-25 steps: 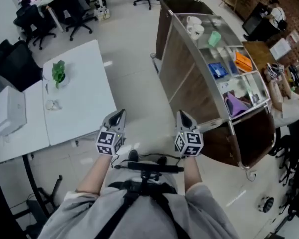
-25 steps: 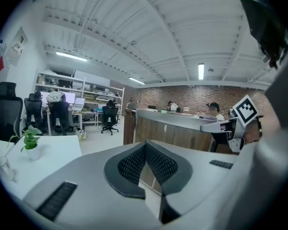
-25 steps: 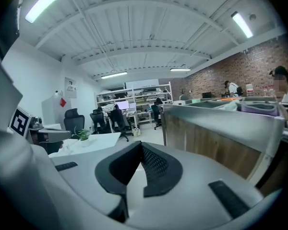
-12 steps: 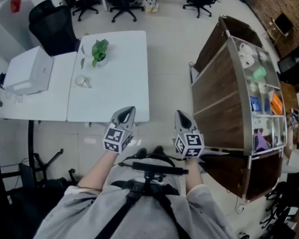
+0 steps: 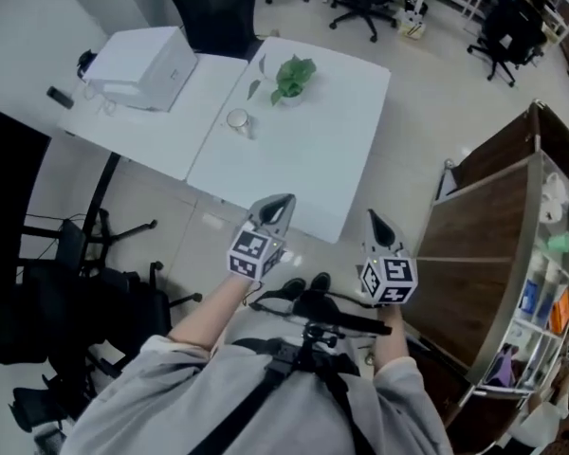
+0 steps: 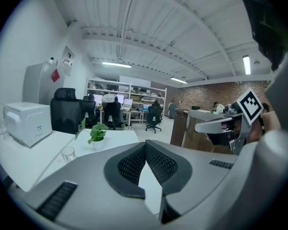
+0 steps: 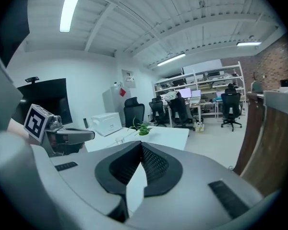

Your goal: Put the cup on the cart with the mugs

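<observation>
A clear glass cup (image 5: 237,119) stands on the white table (image 5: 322,159) beside a small potted plant (image 5: 289,77). The same cup (image 6: 67,152) shows small at the lower left of the left gripper view, and far off in the right gripper view as a faint cup (image 7: 119,140). The wooden cart (image 5: 484,254) stands at the right, with white mugs (image 5: 553,192) on its top shelf. My left gripper (image 5: 277,205) and right gripper (image 5: 375,224) are held side by side short of the table's near edge. Both are shut and hold nothing.
A white printer (image 5: 142,53) sits on the adjoining desk at the left. Black office chairs (image 5: 213,8) stand behind the tables, and another chair (image 5: 66,292) is low at my left. Tiled floor lies between the table and the cart.
The view has swung from the cart to the white table, which now lies straight ahead with the cup on it. Both grippers stay shut and side by side.
</observation>
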`<state>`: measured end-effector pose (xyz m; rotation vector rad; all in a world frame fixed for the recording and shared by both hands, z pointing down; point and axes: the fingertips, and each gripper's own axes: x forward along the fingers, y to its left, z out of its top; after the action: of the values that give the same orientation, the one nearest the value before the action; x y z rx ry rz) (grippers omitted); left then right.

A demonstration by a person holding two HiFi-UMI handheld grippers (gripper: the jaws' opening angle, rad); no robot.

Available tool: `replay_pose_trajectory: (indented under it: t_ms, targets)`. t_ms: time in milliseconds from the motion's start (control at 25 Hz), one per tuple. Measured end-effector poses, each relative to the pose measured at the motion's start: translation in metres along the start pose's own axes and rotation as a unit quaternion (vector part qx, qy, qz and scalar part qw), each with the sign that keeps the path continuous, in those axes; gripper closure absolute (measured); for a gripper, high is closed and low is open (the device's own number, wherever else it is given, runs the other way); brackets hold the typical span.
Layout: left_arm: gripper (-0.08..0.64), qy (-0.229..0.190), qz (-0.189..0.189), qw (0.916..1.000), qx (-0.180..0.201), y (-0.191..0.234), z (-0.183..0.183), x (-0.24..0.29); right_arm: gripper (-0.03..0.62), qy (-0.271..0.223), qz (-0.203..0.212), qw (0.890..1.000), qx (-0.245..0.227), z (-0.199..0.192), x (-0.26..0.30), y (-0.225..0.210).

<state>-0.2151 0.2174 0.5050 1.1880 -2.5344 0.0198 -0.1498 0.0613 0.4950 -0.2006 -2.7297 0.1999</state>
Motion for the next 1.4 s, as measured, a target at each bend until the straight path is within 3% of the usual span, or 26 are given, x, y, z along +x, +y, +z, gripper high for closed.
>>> replay_pose_trajectory:
  t_ms: [240, 520, 760, 1000, 1280, 1400]
  targets:
    - [0.558, 0.011, 0.055, 0.9984, -0.002, 0.037, -0.006, -0.004, 0.584, 0.018, 0.069, 0.997, -0.018, 0.000, 0.048, 0.023]
    - [0.558, 0.020, 0.068, 0.9970, 0.030, 0.095, -0.007, -0.005, 0.584, 0.025, 0.104, 0.994, -0.030, 0.014, 0.094, 0.074]
    - [0.558, 0.045, 0.022, 0.9963, 0.070, 0.166, -0.011, 0.010, 0.584, 0.049, 0.102, 0.992, -0.050, 0.007, 0.158, 0.122]
    - [0.558, 0.081, -0.028, 0.9892, 0.119, 0.254, -0.016, 0.037, 0.584, 0.062, 0.080, 0.994, -0.044, 0.008, 0.234, 0.157]
    - [0.544, 0.162, -0.080, 0.9660, 0.185, 0.334, -0.050, 0.087, 0.584, 0.088, 0.043, 0.994, -0.048, -0.013, 0.307, 0.161]
    - [0.402, 0.200, -0.107, 0.9539, 0.197, 0.351, -0.066, 0.109, 0.584, 0.100, 0.031, 0.993, -0.048, -0.022, 0.332, 0.154]
